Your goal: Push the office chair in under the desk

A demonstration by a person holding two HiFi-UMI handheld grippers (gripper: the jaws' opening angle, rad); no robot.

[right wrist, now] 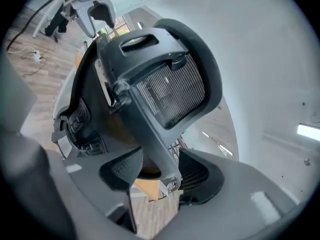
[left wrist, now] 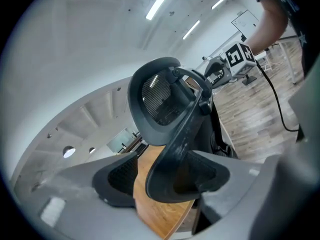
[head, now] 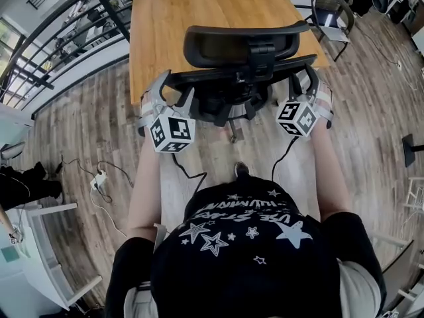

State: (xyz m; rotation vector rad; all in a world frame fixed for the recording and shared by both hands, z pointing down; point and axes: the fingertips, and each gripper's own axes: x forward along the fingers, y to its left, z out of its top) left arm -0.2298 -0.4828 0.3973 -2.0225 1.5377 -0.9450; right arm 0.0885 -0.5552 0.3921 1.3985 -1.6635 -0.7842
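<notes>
A black office chair (head: 245, 78) with a mesh headrest (head: 242, 42) stands against the near edge of the wooden desk (head: 199, 12), its back toward me. My left gripper (head: 173, 88) straddles the left end of the chair back's top rim (left wrist: 172, 149). Its jaws are wide, with desk wood showing between the left pad (left wrist: 117, 176) and the rim, so it is open. My right gripper (head: 303, 78) sits at the rim's right end. There the rim's bar (right wrist: 157, 154) fills the space between the pads (right wrist: 125, 171), which close on it.
A second dark chair (head: 331, 8) stands at the desk's far right corner. A black railing (head: 66, 38) runs along the left. Cables and a power strip (head: 99, 177) lie on the wood floor at left, near a white table (head: 40, 244). My foot (head: 242, 169) is behind the chair base.
</notes>
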